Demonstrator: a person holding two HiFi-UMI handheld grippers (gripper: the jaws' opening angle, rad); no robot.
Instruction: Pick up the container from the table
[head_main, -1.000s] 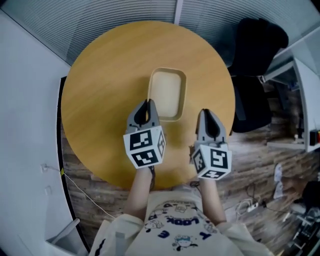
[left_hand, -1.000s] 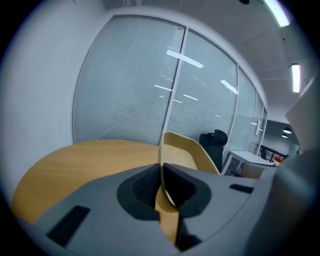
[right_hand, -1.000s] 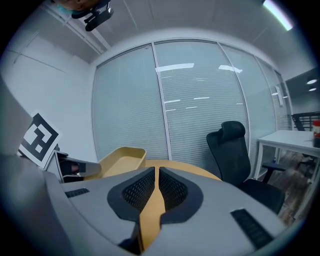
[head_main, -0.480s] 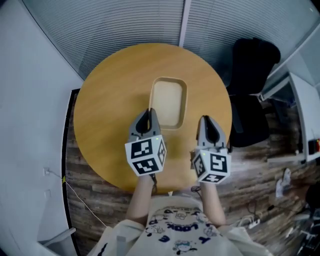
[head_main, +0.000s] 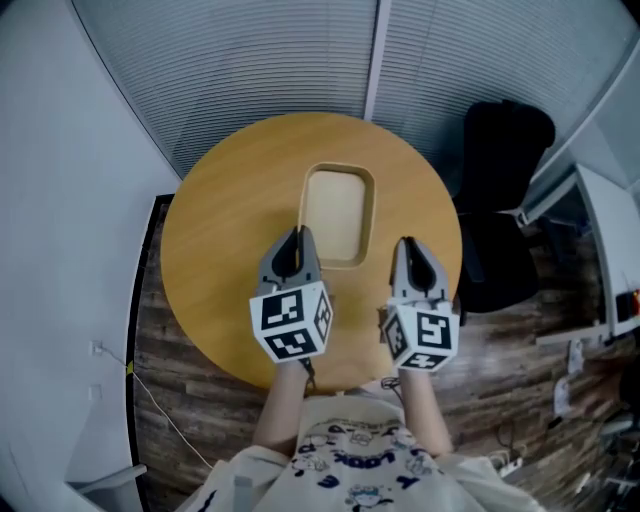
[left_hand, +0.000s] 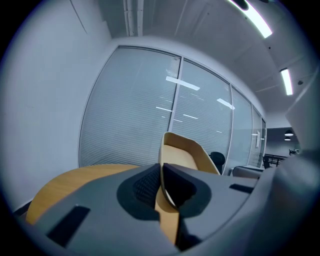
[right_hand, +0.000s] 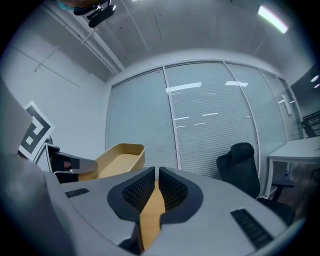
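Observation:
The container (head_main: 338, 210) is a beige, rounded-rectangle tray, empty inside. My left gripper (head_main: 296, 233) is shut on its near left rim and holds it above the round wooden table (head_main: 220, 230). In the left gripper view the container (left_hand: 182, 150) rises tilted from between the closed jaws of that gripper (left_hand: 161, 167). My right gripper (head_main: 404, 243) hovers to the right of the container, shut on nothing and apart from it. The right gripper view shows its jaws (right_hand: 156, 172) together, with the container (right_hand: 120, 156) off to the left, held by the left gripper (right_hand: 70, 164).
A black office chair (head_main: 505, 150) stands at the table's right side, also visible in the right gripper view (right_hand: 242, 165). Glass walls with blinds (head_main: 280, 60) run behind the table. A white desk edge (head_main: 600, 230) sits far right. The floor is wood planks.
The table has shrunk in the head view while the container and both grippers keep their size: the container has risen off the table in the left gripper. The right gripper stays beside it.

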